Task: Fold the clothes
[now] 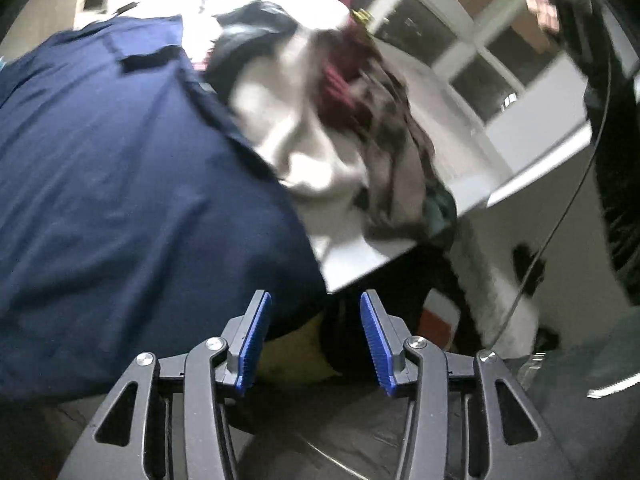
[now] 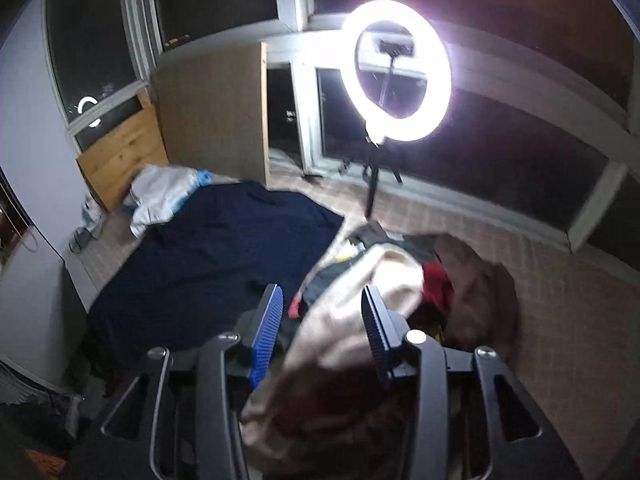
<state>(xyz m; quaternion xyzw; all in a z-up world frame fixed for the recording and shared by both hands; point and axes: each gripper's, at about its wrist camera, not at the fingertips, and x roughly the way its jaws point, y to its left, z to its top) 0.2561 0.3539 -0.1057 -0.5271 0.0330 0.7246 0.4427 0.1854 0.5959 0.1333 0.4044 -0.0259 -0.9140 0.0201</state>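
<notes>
A navy blue garment (image 1: 120,184) is spread over the white table (image 1: 352,256) and hangs over its near edge; it also shows in the right wrist view (image 2: 224,248). Beside it lies a heap of clothes (image 1: 340,120) in cream, dark red, brown and black; the right wrist view shows the same heap (image 2: 392,280). My left gripper (image 1: 316,340) is open and empty, just below the table edge by the navy hem. My right gripper (image 2: 322,328) is open above the heap's cream cloth (image 2: 344,320), with no cloth held between the jaws.
A lit ring light (image 2: 396,72) on a tripod stands at the table's far side before dark windows (image 2: 500,152). A wooden cabinet (image 2: 216,112) and white folded cloth (image 2: 160,196) sit at the far left. The floor and dark clutter (image 1: 360,344) lie below the table edge.
</notes>
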